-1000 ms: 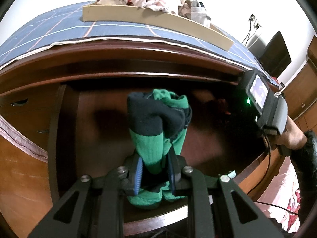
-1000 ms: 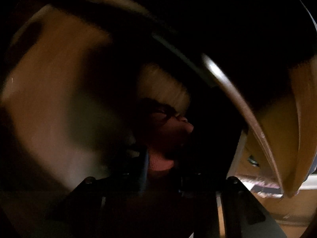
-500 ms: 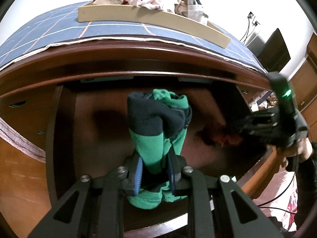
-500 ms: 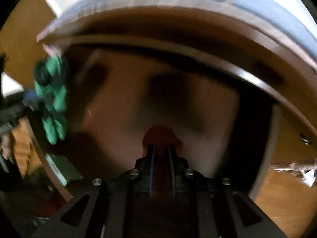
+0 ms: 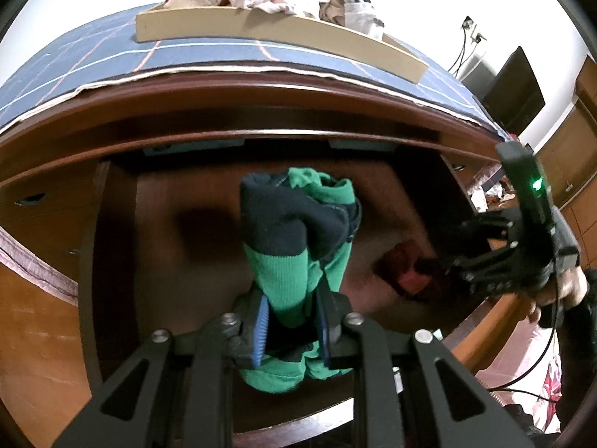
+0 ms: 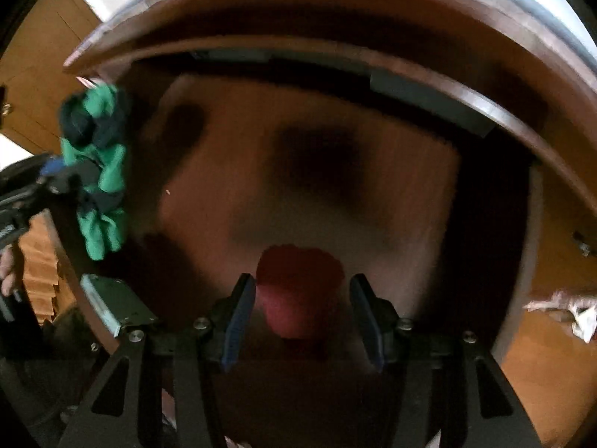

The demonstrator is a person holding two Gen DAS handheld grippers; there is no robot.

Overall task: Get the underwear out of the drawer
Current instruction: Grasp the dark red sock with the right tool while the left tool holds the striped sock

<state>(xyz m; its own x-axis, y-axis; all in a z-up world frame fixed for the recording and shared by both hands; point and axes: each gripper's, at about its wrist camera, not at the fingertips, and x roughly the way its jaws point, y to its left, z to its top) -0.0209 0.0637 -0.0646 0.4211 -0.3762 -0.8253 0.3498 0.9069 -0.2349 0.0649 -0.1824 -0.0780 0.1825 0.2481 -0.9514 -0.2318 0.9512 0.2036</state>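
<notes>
My left gripper (image 5: pixel 293 321) is shut on a green and navy piece of underwear (image 5: pixel 294 231), held bunched above the open dark wooden drawer (image 5: pixel 186 261). The same piece shows at the left of the right wrist view (image 6: pixel 97 164). A red piece of underwear (image 6: pixel 298 287) sits between the fingers of my right gripper (image 6: pixel 302 310), whose jaws are opening; the blue pads stand off the cloth on both sides. In the left wrist view the right gripper (image 5: pixel 457 246) points down into the drawer's right part, just beside the red piece (image 5: pixel 406 272).
On the dresser top lies a blue checked cloth (image 5: pixel 93 63) with a beige tray (image 5: pixel 261 30) of crumpled clothes. A dark screen (image 5: pixel 515 89) and wooden cabinets (image 5: pixel 571 156) stand at the right. A person's hand (image 5: pixel 559 291) holds the right gripper.
The right gripper came forward out of the drawer's dark back and rose, and its jaws parted from the red piece. The left gripper kept still with the green underwear.
</notes>
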